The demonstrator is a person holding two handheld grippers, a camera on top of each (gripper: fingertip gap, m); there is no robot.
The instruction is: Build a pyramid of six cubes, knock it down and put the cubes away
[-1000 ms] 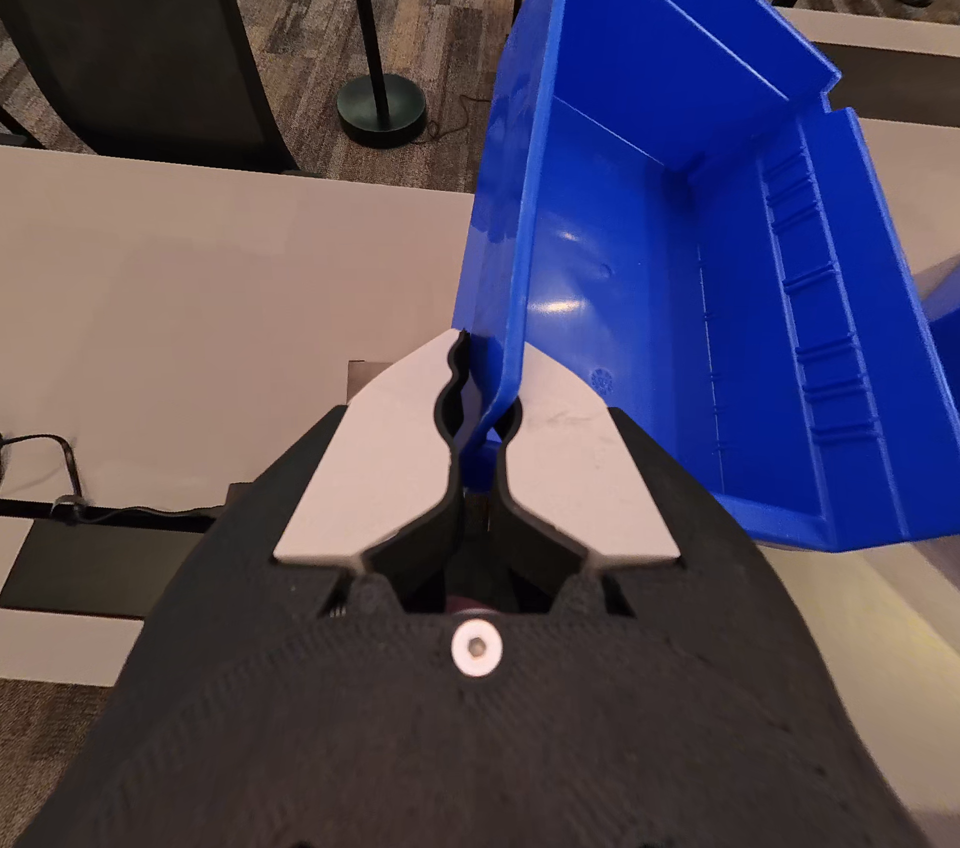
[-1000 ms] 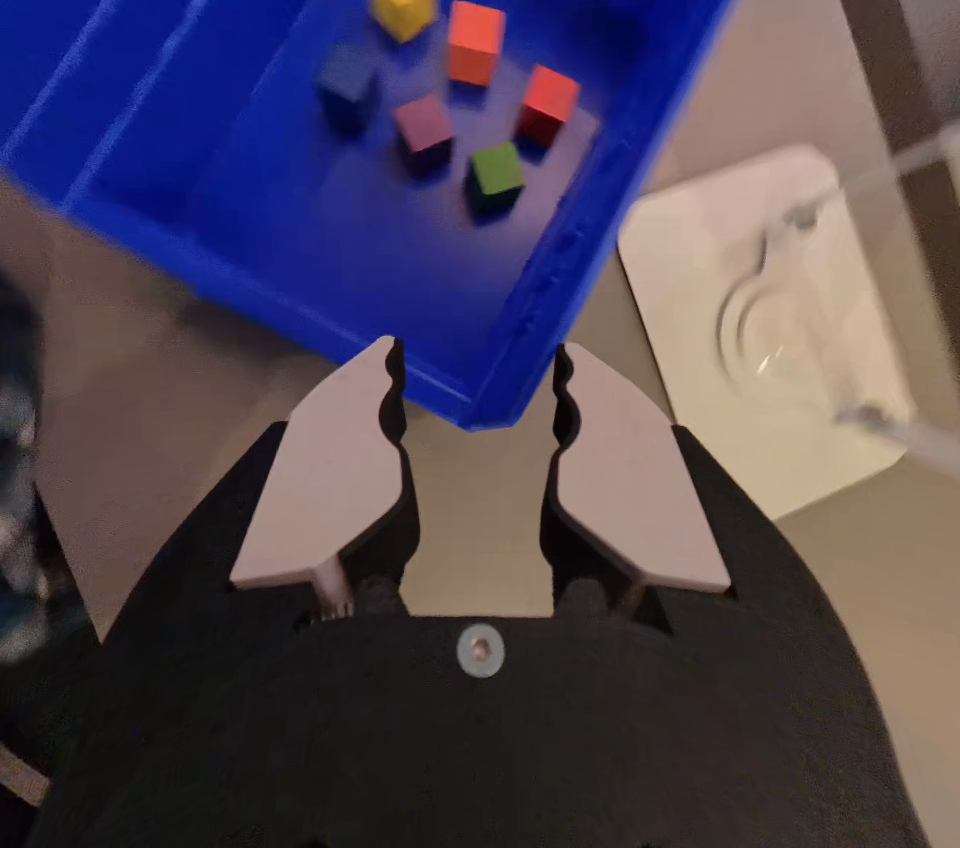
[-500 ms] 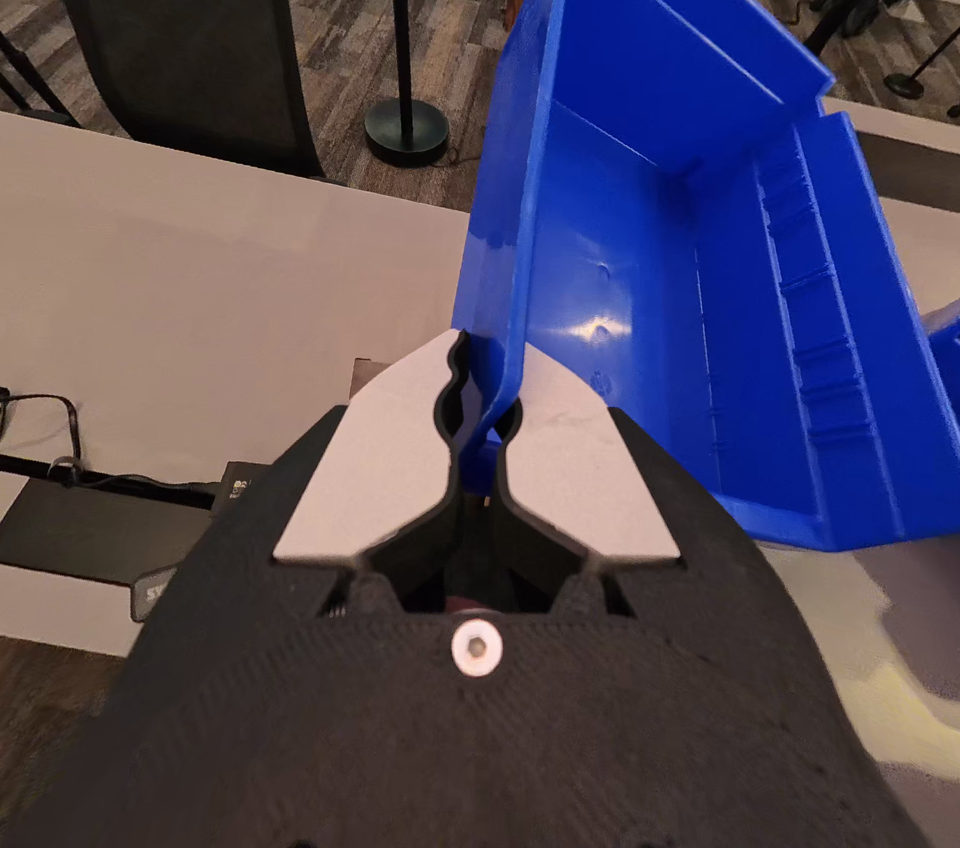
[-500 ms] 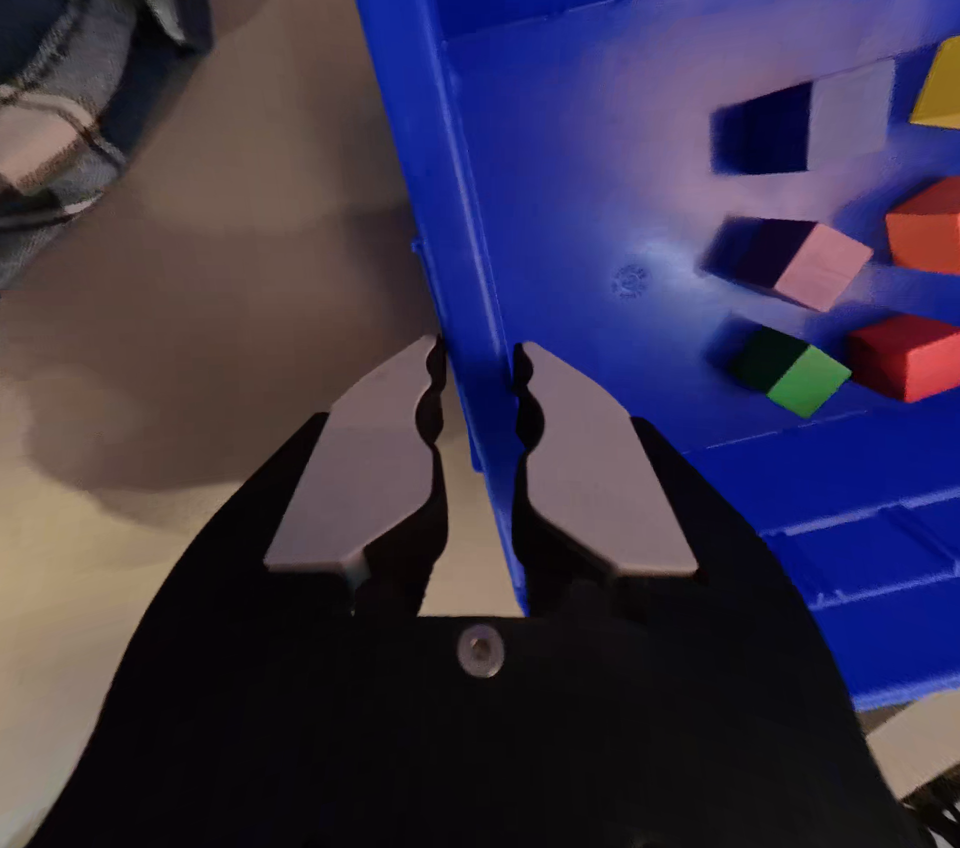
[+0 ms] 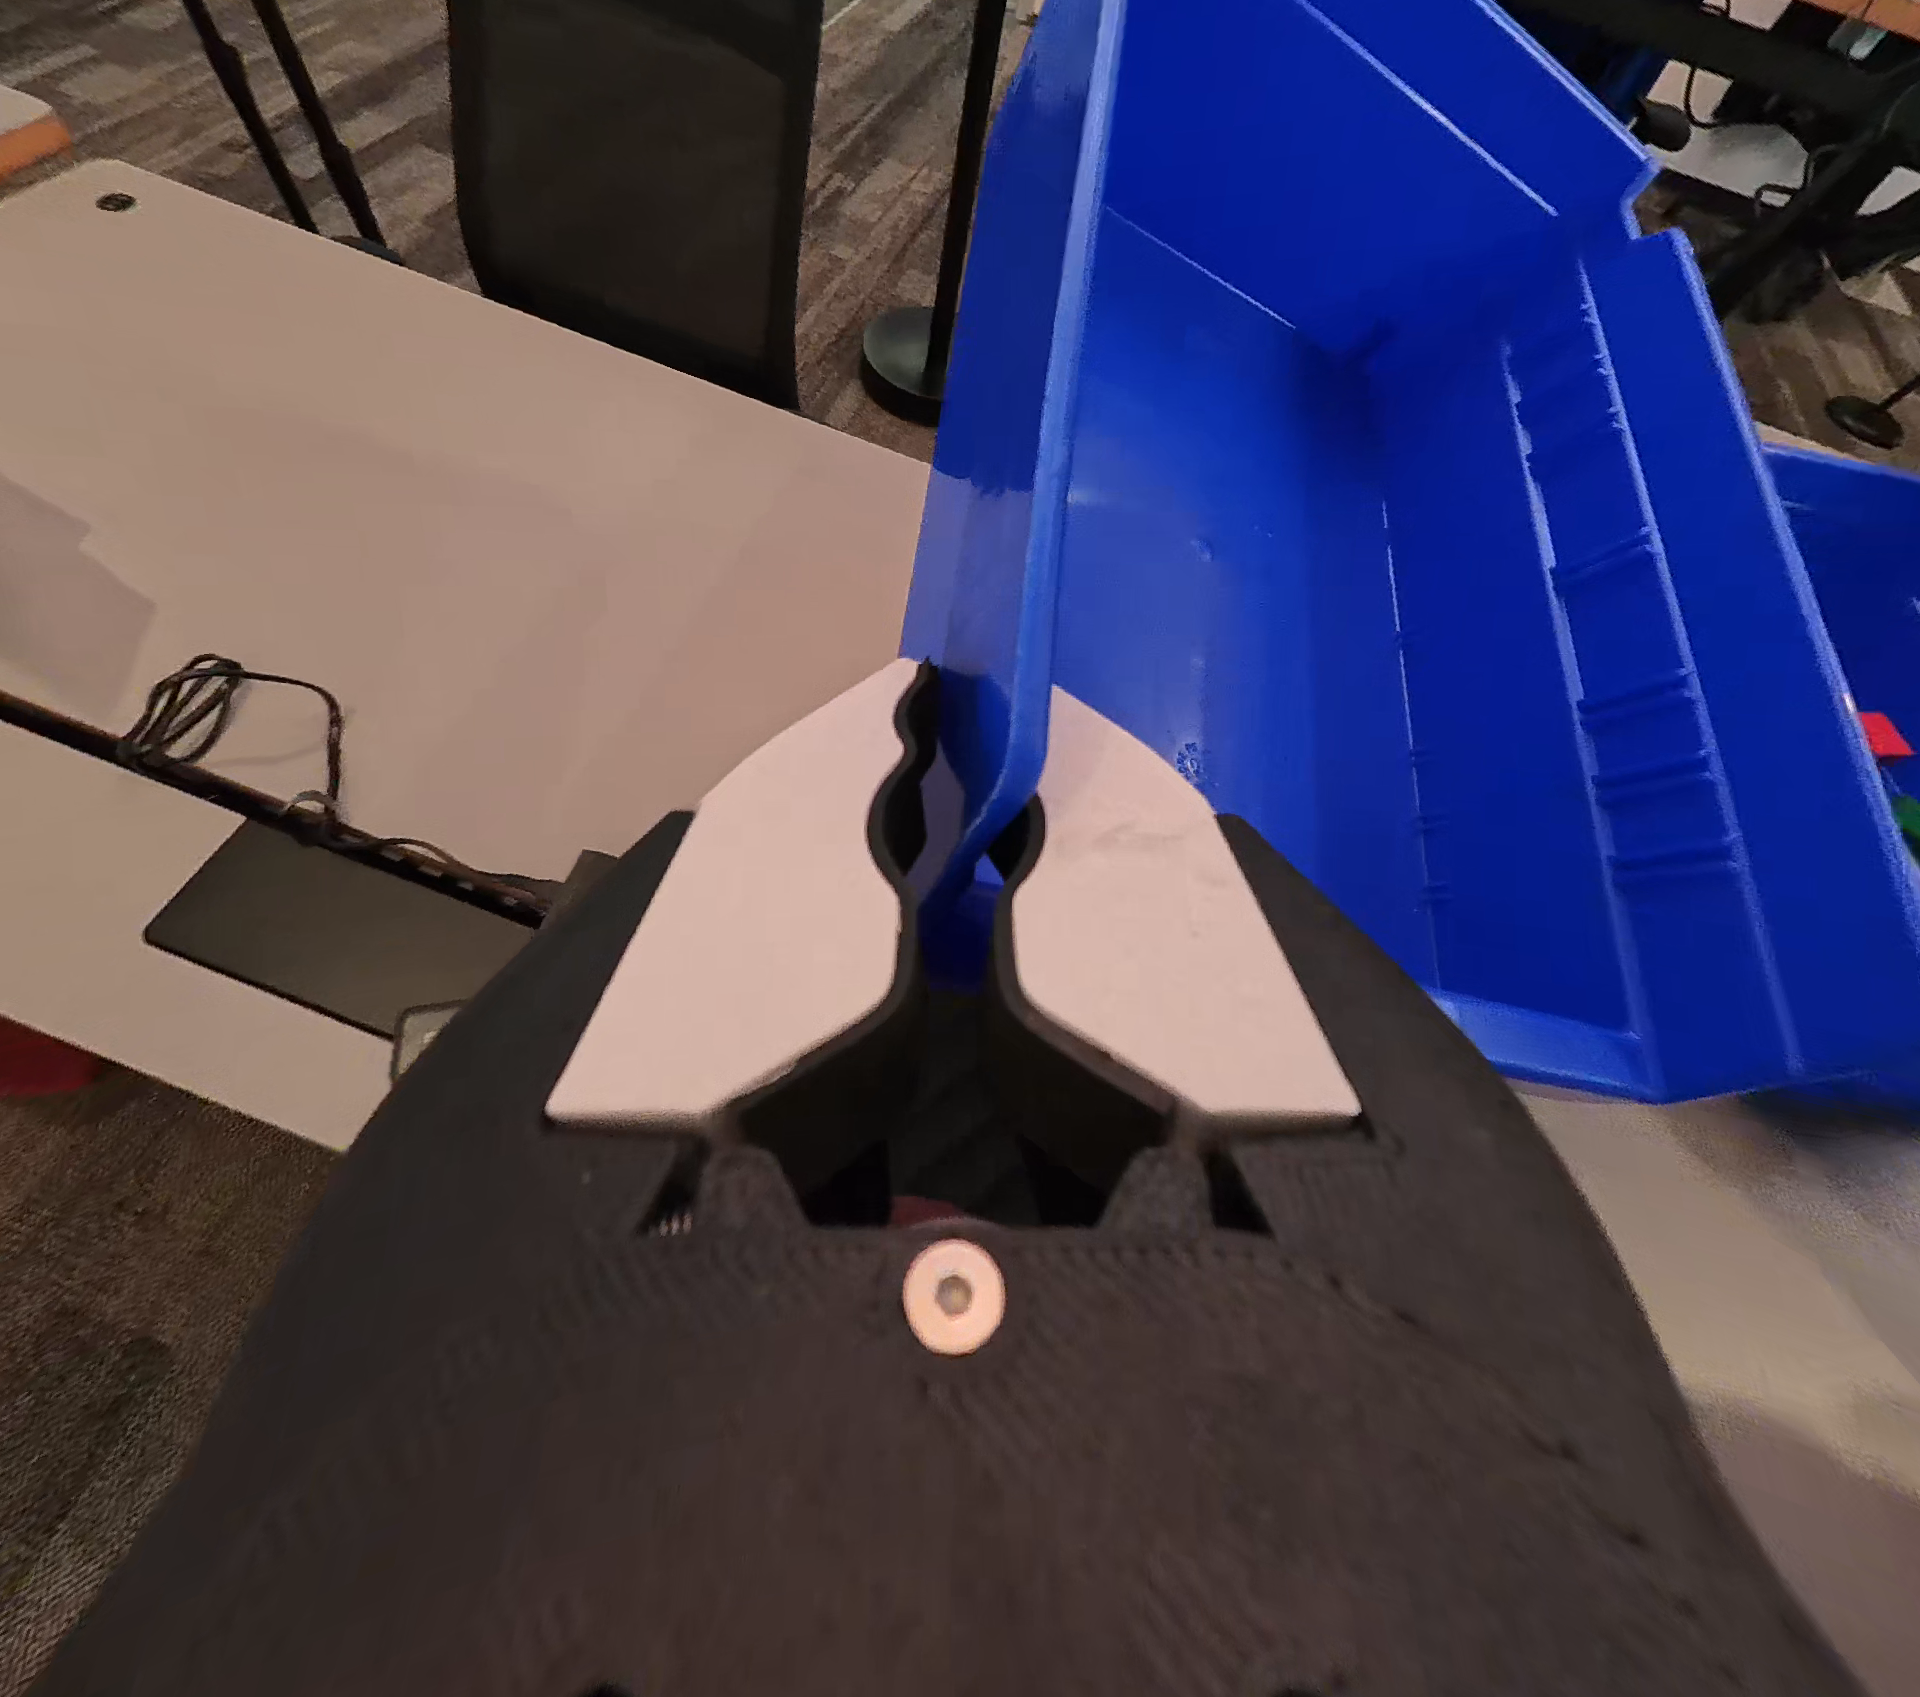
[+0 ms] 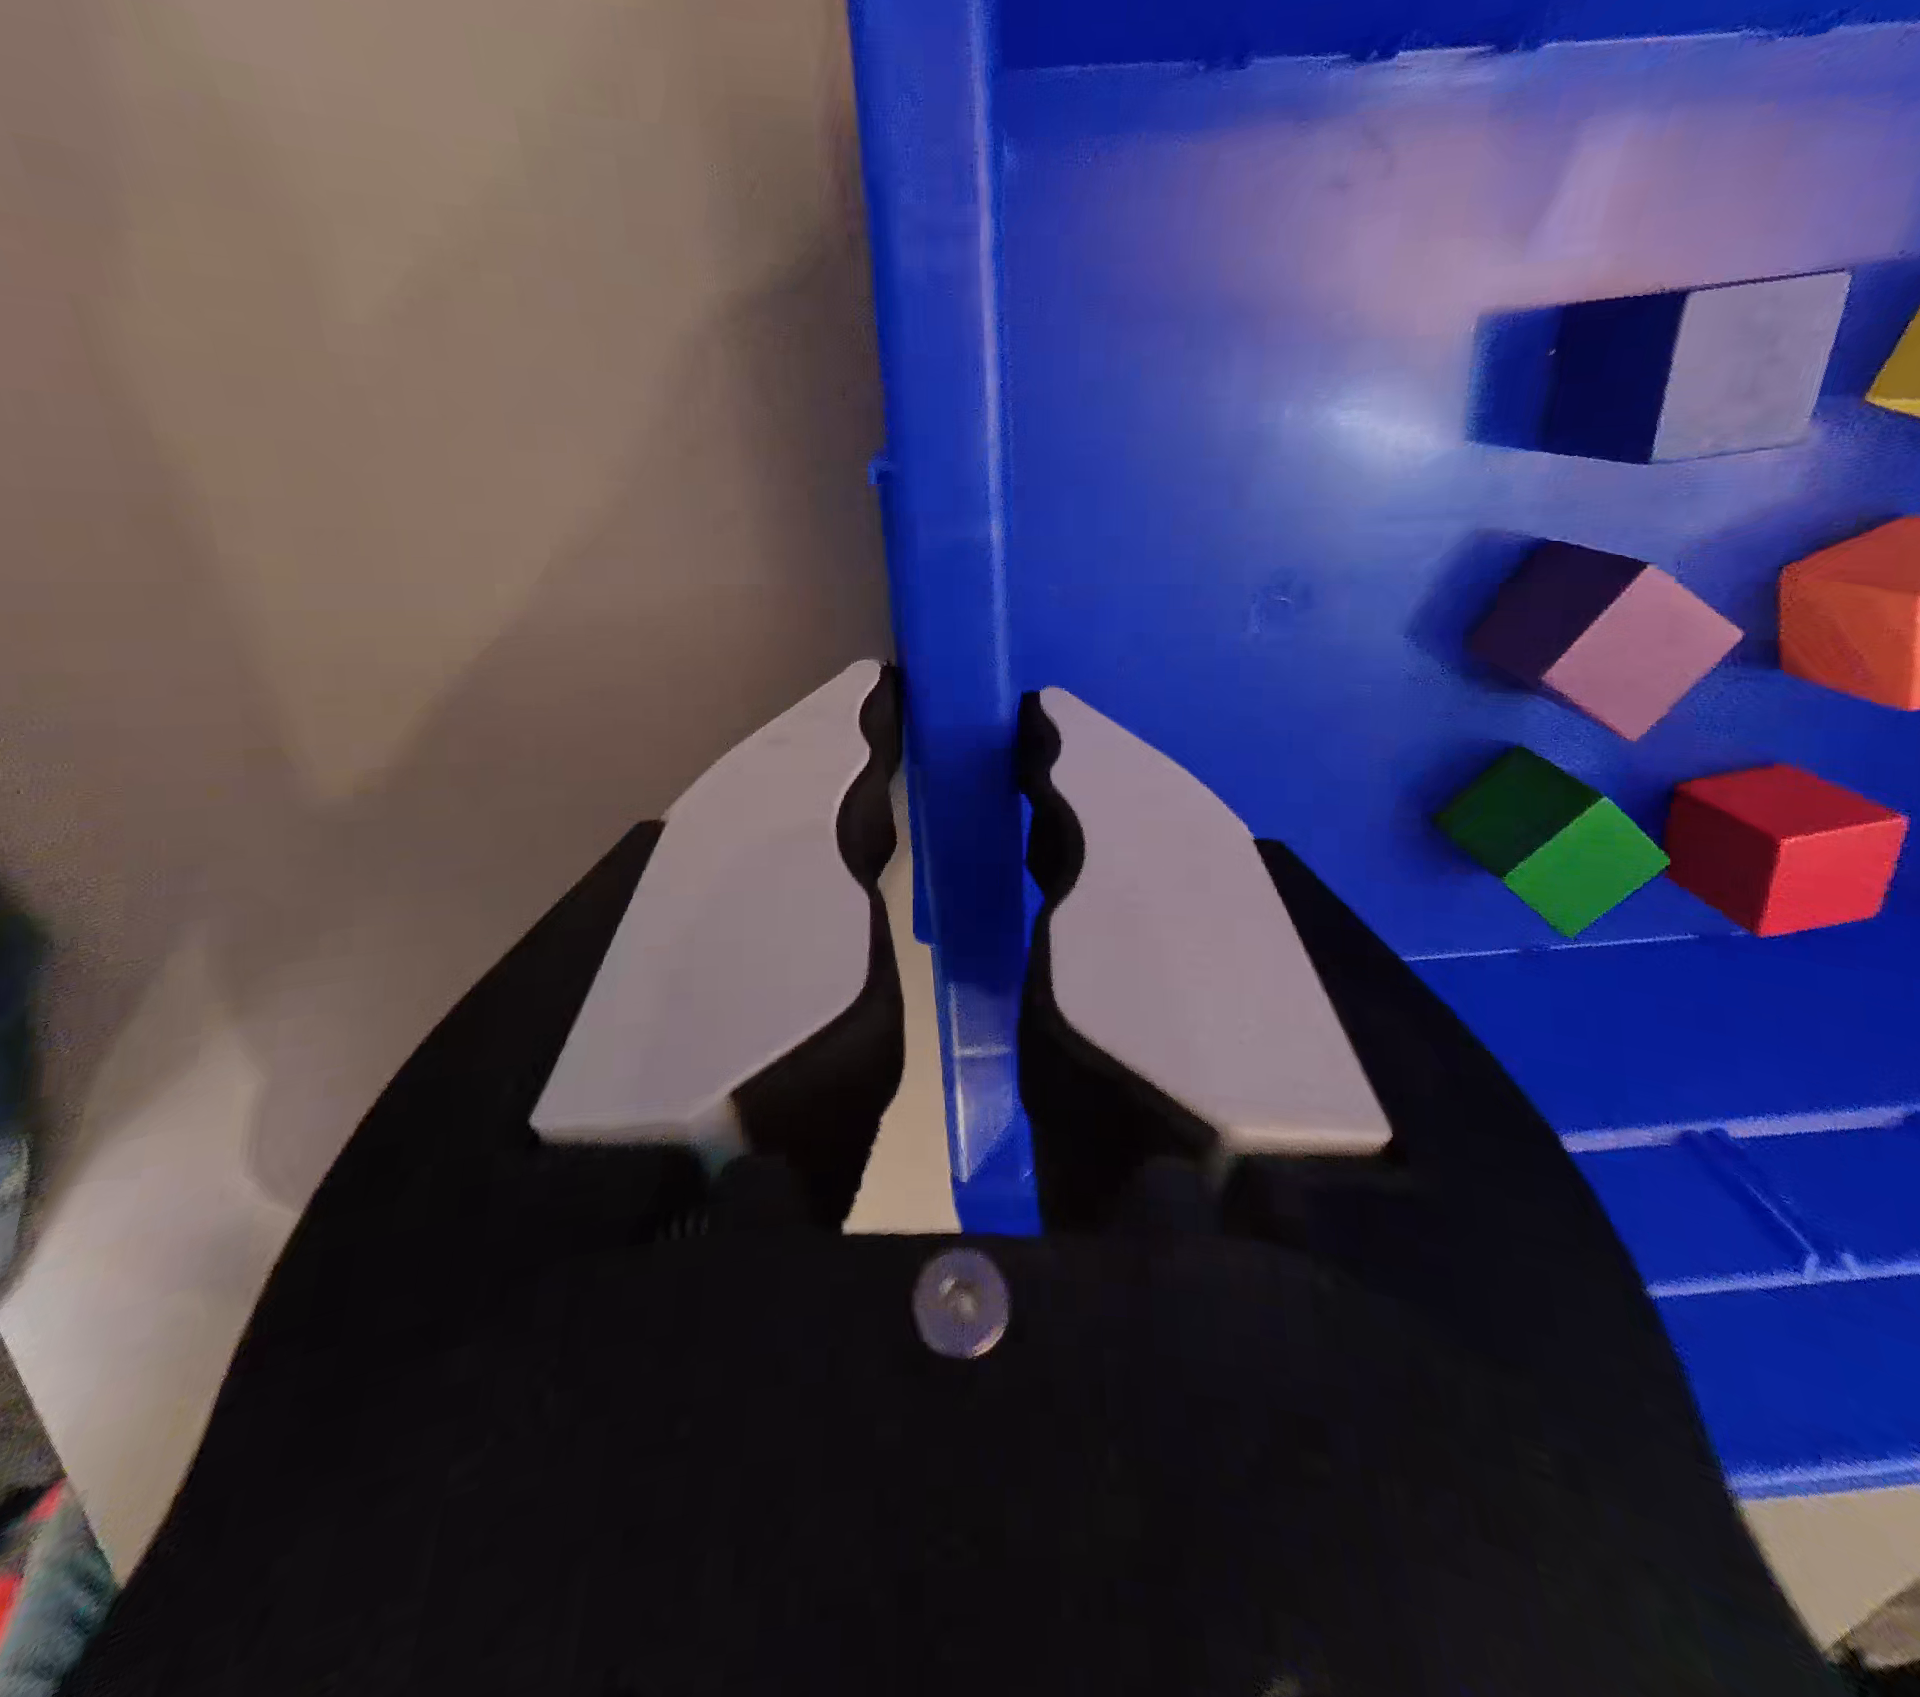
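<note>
My left gripper [image 5: 985, 691] is shut on the side wall of an empty blue bin [image 5: 1299, 504] and holds it tilted above the pale table [image 5: 416, 504]. A second blue bin shows at the right edge of the left wrist view [image 5: 1849, 608]. In the right wrist view, my right gripper [image 6: 958, 686] is shut on the wall of this second blue bin [image 6: 956, 400], one pad on each side. On its floor lie a blue cube [image 6: 1662, 380], a purple cube [image 6: 1600, 634], a green cube [image 6: 1548, 837], a red cube [image 6: 1782, 847], an orange cube [image 6: 1860, 608] and a yellow cube [image 6: 1896, 369].
A black chair [image 5: 623, 141] and a black stanchion post [image 5: 987, 89] stand beyond the table's far edge. A black cable [image 5: 239, 712] and a black pad [image 5: 312, 920] lie on the table at the left. Desks stand at the far right. Spacing between my two grippers at the tips: around 45 cm.
My right gripper swung round from the bin's corner to its side wall and closed on it. My left gripper kept its hold on the empty bin and tipped upward.
</note>
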